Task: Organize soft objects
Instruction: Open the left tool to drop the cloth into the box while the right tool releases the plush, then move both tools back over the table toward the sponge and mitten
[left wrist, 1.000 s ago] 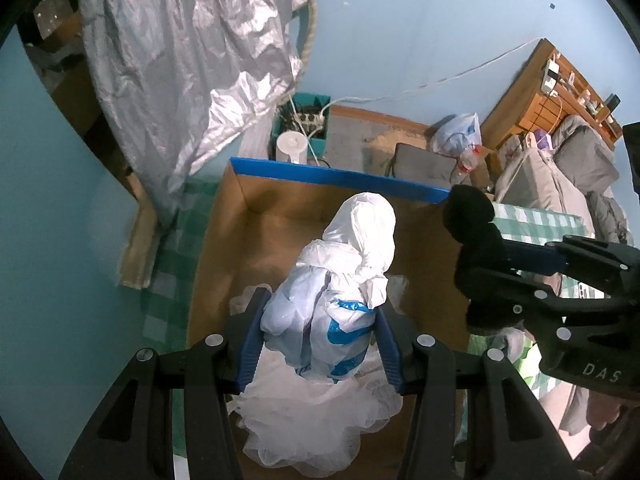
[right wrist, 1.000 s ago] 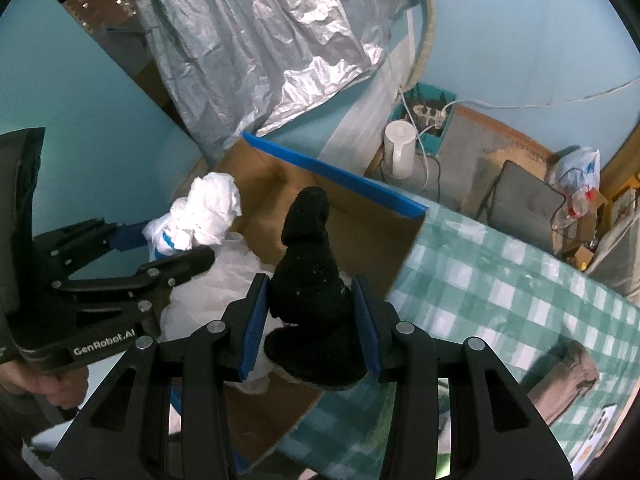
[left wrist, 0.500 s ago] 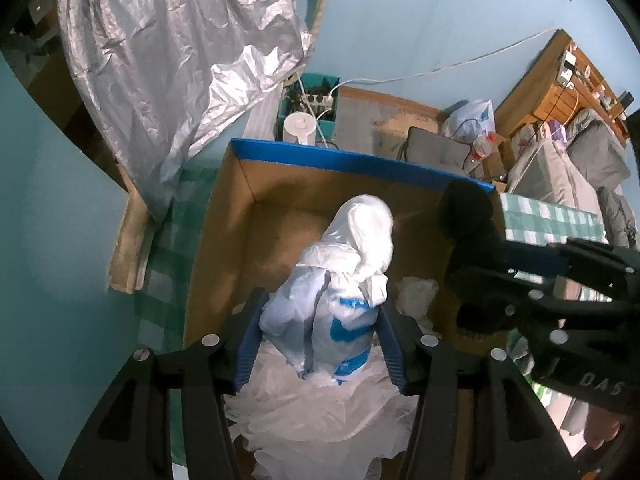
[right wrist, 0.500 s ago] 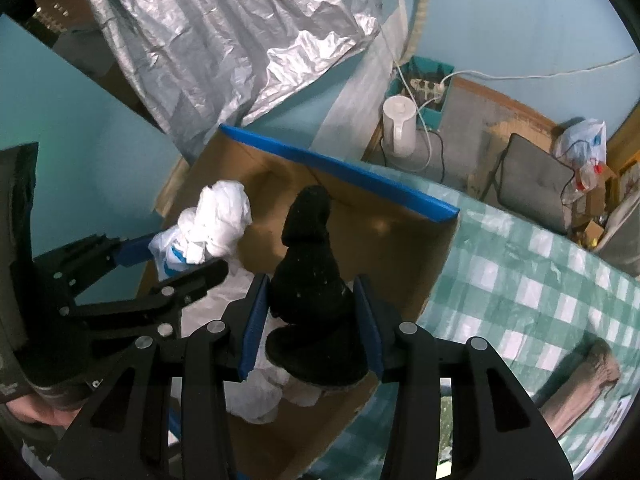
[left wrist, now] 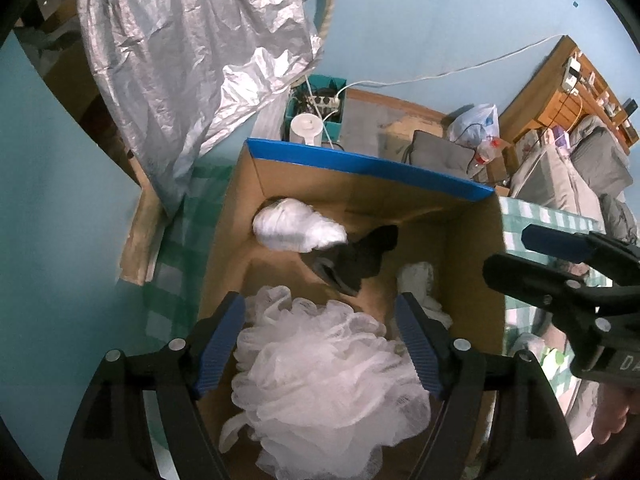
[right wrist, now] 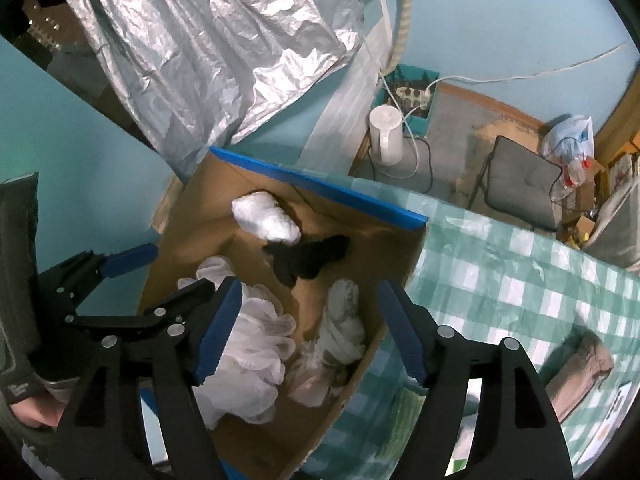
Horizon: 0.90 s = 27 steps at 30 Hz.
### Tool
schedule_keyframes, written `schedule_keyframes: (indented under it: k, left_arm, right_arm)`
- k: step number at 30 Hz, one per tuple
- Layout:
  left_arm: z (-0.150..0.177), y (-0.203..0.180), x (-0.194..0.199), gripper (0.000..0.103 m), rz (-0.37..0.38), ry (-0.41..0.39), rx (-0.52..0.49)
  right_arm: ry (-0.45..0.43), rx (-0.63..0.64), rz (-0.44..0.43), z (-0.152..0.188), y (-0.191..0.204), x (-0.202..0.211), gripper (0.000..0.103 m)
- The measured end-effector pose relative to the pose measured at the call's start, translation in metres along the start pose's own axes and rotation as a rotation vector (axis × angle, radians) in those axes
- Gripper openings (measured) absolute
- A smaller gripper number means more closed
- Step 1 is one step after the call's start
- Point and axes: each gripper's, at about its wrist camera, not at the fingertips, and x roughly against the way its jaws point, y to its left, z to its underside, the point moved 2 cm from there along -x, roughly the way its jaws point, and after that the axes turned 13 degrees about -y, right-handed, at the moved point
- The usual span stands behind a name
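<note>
Both tongs (left (left wrist: 320, 340), right (right wrist: 310, 328)) now gape; bundle (left wrist: 298, 229) and black sock (left wrist: 356, 258) dropped into box (left wrist: 360, 166).

Left gripper (left wrist: 320, 340) spread wide and empty, right gripper (right wrist: 310, 328) likewise agape, side by side, angled downward

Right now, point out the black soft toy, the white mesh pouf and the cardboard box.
black soft toy (left wrist: 356, 258), left wrist view, middle of its dark body.
white mesh pouf (left wrist: 328, 364), left wrist view, centre of the ruffles.
cardboard box (right wrist: 320, 182), right wrist view, blue-taped far rim.
</note>
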Motion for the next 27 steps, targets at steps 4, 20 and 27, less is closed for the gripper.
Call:
schedule_keyframes:
  k: [4,20,27]
  left_arm:
    - [-0.001,-0.008,0.012,0.08,0.01,-0.014,-0.023]
    - [0.005,-0.049,0.034,0.08,0.036,-0.023,-0.066]
    - [0.016,-0.079,0.036,0.081,0.063,0.003,-0.088]
  right_arm:
    - [-0.015,-0.006,0.005,0.002,-0.003,0.008,0.074]
    - [-0.044,-0.053,0.036,0.017,-0.043,0.057,0.074]
    - [-0.045,-0.073,0.072,0.03,-0.075,0.082,0.074]
